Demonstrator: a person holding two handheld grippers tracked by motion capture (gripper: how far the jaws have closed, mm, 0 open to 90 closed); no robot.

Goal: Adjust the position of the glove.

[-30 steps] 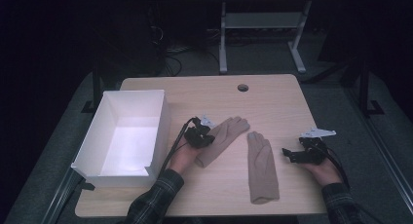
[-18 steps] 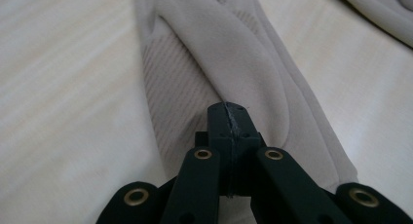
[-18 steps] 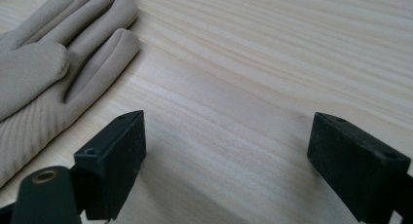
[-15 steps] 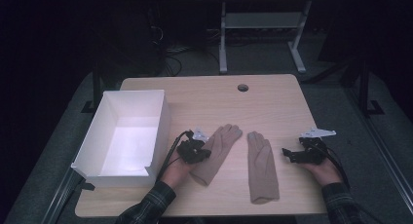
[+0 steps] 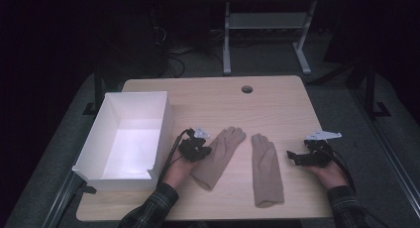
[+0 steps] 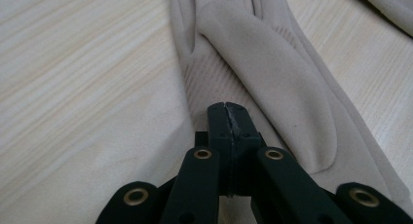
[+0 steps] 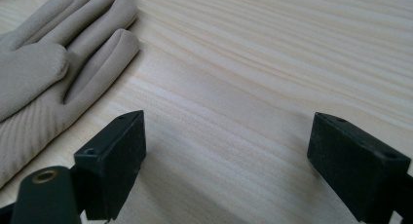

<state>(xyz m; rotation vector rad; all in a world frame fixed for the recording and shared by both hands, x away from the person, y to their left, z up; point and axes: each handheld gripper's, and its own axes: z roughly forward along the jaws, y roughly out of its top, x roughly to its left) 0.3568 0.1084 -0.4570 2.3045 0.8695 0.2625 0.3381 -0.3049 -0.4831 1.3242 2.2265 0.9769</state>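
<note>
On the wooden table [image 5: 277, 96] both gloves lie outside the empty white box [image 5: 111, 139], so I judge nothing is done: the left gripper [image 6: 228, 118] is closed over the left glove [image 5: 218, 156], apparently pinching its fabric, and the right gripper [image 7: 229, 165] stands wide beside the right glove [image 5: 266, 168].

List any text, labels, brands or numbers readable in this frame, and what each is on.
None readable. The gloves, the white box, the table and both grippers, left and right, carry no visible print or labels in any view.
</note>
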